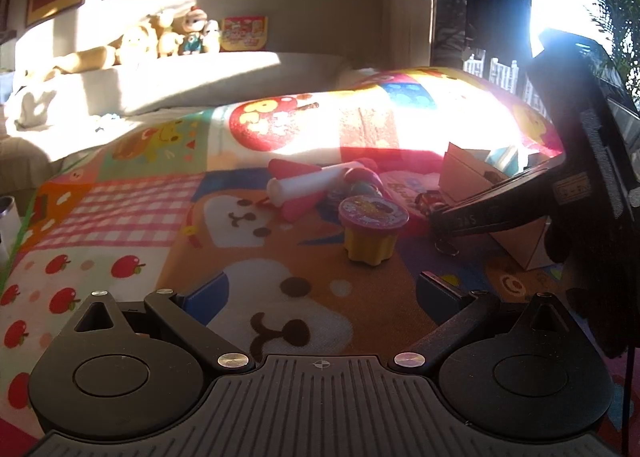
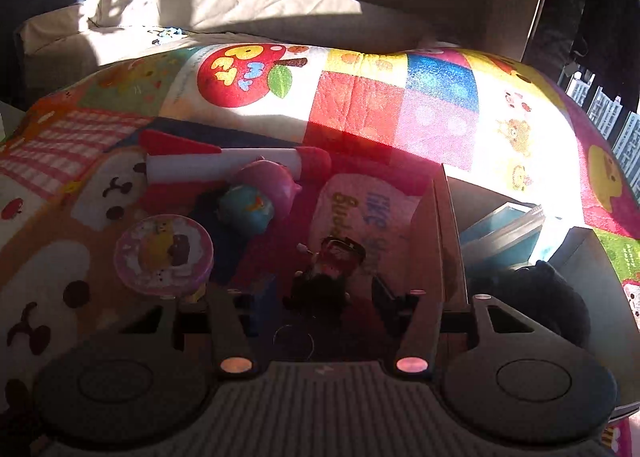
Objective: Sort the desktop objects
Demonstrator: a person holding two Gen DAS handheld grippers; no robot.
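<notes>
Rocket toy [image 1: 304,185]: white tube with red fins, lying at ten o'clock of the cup.
Cup [image 1: 372,231]: yellow fluted tub, pink foil lid, upright on the patchwork blanket [image 1: 120,193].
Cardboard box [image 1: 472,173]: open, at two o'clock; bluish items inside, unclear.
Left gripper [image 1: 320,293]: fingers wide, nothing between.
Right gripper [image 2: 320,293]: angled down, closed on a small dark toy car [image 2: 332,273].

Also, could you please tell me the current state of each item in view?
Left hand-held gripper: open, empty.
Right hand-held gripper: shut on the red toy.
Jelly cup: upright, foil lid sealed.
Toy rocket: lying on its side.
Cardboard box: open at the top.
</notes>
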